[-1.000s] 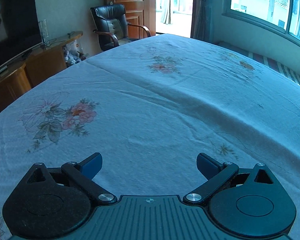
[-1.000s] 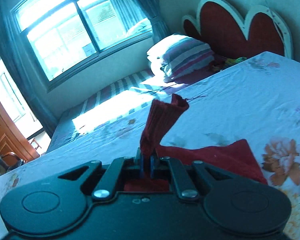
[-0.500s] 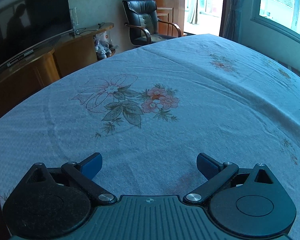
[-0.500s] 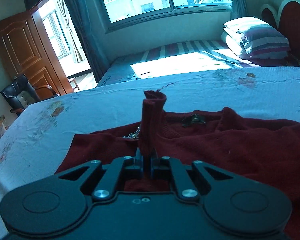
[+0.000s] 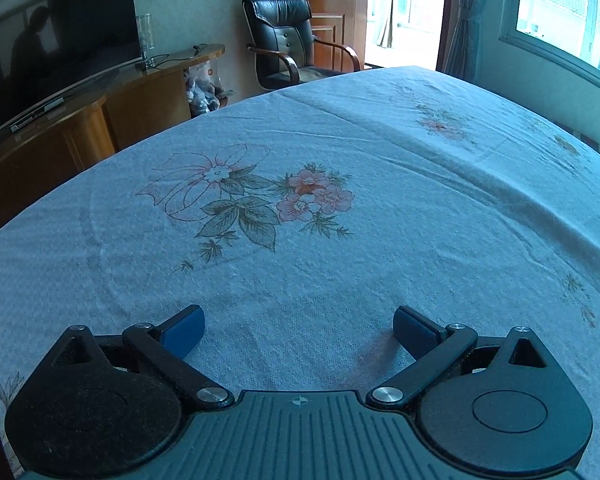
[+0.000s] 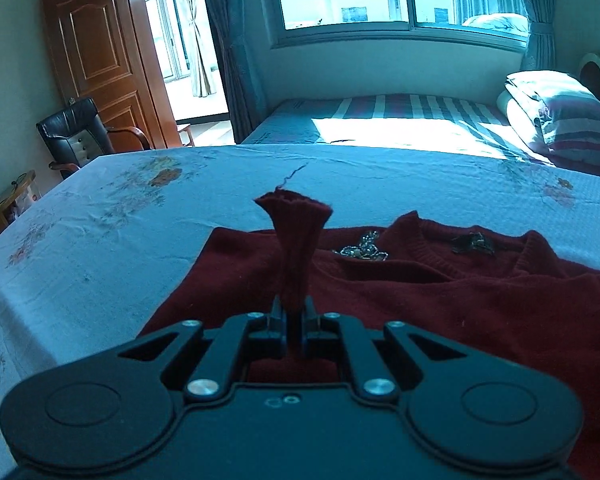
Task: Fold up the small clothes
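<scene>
A dark red knit sweater (image 6: 440,292) lies spread on the floral bedsheet (image 6: 100,232), neckline toward the window, with a beaded decoration (image 6: 360,250) near the collar. My right gripper (image 6: 294,312) is shut on the sweater's sleeve cuff (image 6: 296,232), which stands up from between the jaws over the sweater's body. My left gripper (image 5: 298,326) is open and empty, low over bare floral sheet (image 5: 300,208). The sweater does not show in the left wrist view.
A black leather armchair (image 5: 288,48) and a wooden TV cabinet (image 5: 80,120) with a television stand past the bed's foot. A second striped bed (image 6: 400,120) with pillows (image 6: 560,116) lies under the window. A wooden door (image 6: 96,56) stands at the left.
My right gripper has carried the sleeve cuff across and over the sweater's body, turning toward the window. My left gripper has swung left over bare sheet, still open.
</scene>
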The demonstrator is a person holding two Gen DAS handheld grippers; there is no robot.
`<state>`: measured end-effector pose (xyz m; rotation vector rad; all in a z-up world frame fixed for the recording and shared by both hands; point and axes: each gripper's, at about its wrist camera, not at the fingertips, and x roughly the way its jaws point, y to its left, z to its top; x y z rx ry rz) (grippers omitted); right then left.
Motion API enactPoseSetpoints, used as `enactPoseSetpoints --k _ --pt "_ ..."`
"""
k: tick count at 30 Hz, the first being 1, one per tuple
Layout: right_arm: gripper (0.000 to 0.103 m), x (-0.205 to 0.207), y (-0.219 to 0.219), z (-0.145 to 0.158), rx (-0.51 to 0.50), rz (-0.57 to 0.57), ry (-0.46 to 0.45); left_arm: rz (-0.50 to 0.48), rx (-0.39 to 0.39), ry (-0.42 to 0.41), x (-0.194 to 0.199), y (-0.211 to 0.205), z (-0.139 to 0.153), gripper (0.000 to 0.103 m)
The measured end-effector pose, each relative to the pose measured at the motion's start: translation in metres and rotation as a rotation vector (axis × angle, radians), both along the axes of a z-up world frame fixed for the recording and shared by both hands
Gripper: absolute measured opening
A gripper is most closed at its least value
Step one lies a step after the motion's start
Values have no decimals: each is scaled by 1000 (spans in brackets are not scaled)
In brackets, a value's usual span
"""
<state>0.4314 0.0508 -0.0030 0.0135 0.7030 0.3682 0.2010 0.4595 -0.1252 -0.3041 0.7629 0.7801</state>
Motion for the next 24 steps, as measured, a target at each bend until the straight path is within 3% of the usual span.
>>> enactPoseSetpoints --k 11,14,15,17,20,24 --pt "9 -2 8 -10 -12 30 32 -8 5 3 3 -7 1 100" --pt "27 4 7 -17 7 19 63 -16 6 6 6 -10 2 100" --pt "44 6 9 -22 -4 19 86 -20 6 5 8 -12 3 100" --pt "53 3 8 -24 9 35 76 -29 6 -1 13 -17 7 100" --pt "57 -9 -6 -7 45 2 27 -63 -1 -42 31 -31 18 100" --pt "49 -30 -57 16 99 -72 -49 -179 -47 -125 81 -74 36 100"
